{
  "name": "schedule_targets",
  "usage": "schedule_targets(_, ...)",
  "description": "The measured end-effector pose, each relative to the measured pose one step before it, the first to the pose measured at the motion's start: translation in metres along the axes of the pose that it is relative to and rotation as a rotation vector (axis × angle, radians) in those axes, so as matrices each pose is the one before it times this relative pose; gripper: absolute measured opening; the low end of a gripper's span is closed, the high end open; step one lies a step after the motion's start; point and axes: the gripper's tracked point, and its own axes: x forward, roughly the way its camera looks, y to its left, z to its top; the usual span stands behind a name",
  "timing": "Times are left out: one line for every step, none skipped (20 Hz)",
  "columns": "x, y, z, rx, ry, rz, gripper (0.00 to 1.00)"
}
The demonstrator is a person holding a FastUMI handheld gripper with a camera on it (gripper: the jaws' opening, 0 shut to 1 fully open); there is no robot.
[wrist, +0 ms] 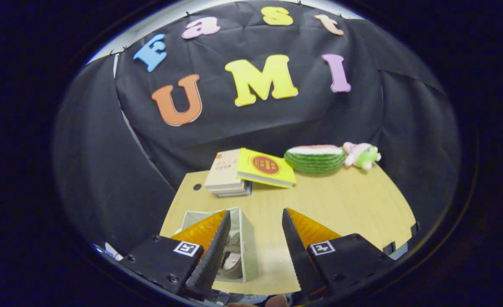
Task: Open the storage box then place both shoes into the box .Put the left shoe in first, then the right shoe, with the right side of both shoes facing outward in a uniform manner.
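Note:
A pale storage box [248,243] stands open on the wooden table [345,204], below and partly behind the left finger [211,251]. Inside it lies a shoe [232,259], grey-brown with a white part, largely hidden by that finger. I cannot tell whether a second shoe is in there. My gripper [255,215] hangs above the table with its fingers wide apart and nothing between them. The box sits under the left finger and reaches into the gap; the right finger [296,247] is over bare table.
At the back of the table lies a stack of books [226,175] with a yellow book [266,167] leaning on it. A watermelon-slice plush [315,158] and a small pink and green plush toy [361,155] sit to the right. The table's near edge runs just under the fingers.

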Motion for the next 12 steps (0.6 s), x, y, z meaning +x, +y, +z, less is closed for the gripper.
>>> schedule_targets(-0.00929, -0.00431, 0.01008, -0.01731, -0.05094, -0.01517, 0.82)
schedule_targets(-0.00666, -0.00552, 0.00777, -0.0198, -0.04027, -0.01542, 0.87)
schedule_targets(-0.00327, -0.00375, 0.0035, -0.02114, -0.0287, -0.00658, 0.87)
schedule_targets(-0.00479, -0.00225, 0.00527, -0.01065, -0.03222, -0.0022, 0.89)
schedule_targets(-0.00335, -0.00335, 0.00631, -0.00752, -0.0337, -0.00582, 0.89)
schedule_targets(-0.00435, -0.00244, 0.00666, -0.00579, -0.03417, -0.00408, 0.91)
schedule_targets(-0.00223, -0.0019, 0.00439, -0.0065, -0.02716, -0.0039, 0.92)
schedule_targets(-0.00318, -0.00093, 0.0005, -0.01128, -0.00557, 0.00121, 0.94)
schedule_targets(-0.00369, 0.00042, 0.00006, 0.00036, -0.01119, 0.00393, 0.94)
schedule_targets(-0.00426, -0.00057, 0.00322, 0.0043, -0.01304, 0.00164, 0.94)
schedule_targets(-0.00411, -0.00179, 0.00132, 0.00635, -0.01391, 0.00102, 0.94)
schedule_targets(-0.00468, -0.00212, 0.00257, 0.009, -0.01314, -0.00153, 0.94)
